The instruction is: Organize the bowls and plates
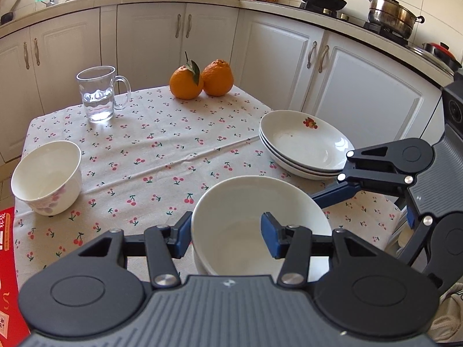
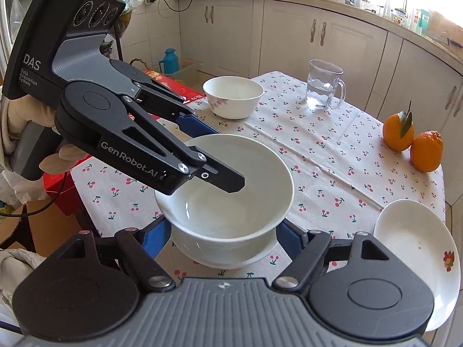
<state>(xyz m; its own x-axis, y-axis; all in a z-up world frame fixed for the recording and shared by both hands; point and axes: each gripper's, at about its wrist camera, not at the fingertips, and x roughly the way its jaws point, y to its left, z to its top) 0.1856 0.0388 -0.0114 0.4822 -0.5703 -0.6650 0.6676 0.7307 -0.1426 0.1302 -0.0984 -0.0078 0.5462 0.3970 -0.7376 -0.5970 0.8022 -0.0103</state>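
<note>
A plain white bowl (image 1: 254, 219) sits nested on top of another white bowl (image 2: 222, 257) near the table's front edge. My left gripper (image 1: 225, 234) is open astride its near rim, one finger outside, one inside, with a gap to the wall. It shows in the right wrist view too (image 2: 214, 159). My right gripper (image 2: 222, 234) is open, its fingers on either side of the lower bowl. A flowered bowl (image 1: 46, 176) stands alone at the left. A stack of three shallow plates (image 1: 303, 141) lies at the right.
A glass mug of water (image 1: 98, 95) and two oranges (image 1: 202, 79) stand at the far side of the cherry-print tablecloth (image 1: 162, 156). A red box (image 1: 7, 260) sits beside the table on the left. White cabinets ring the room.
</note>
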